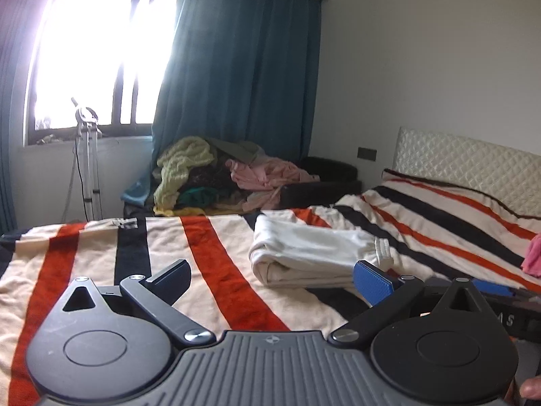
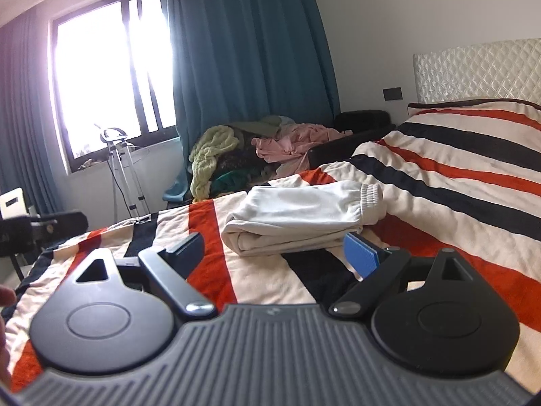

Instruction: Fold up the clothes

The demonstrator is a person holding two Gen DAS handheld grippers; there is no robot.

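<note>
Taking the folded white garment (image 1: 311, 253) as the landmark: it lies on the striped blanket (image 1: 209, 253) of the bed, already in a flat stack, cuffed end toward the headboard (image 1: 466, 162). Left of it, the left gripper (image 1: 270, 277) hovers spread wide with nothing between its fingers; the right gripper (image 2: 274, 250) is likewise wide open and empty, its blue pad (image 2: 360, 257) just beside the garment's near edge. The main risk, as I judge it, is that pad catching the lower layers on approach and dragging the stack open, or a pinch of only the top layer peeling the fold apart. Behind the garment, the clothes pile (image 1: 216, 176) could slump if tugged. Only the left view shows a pink cloth (image 1: 532, 253) far right of the garment; only the right view shows the left gripper's body (image 2: 40, 230) far left.
</note>
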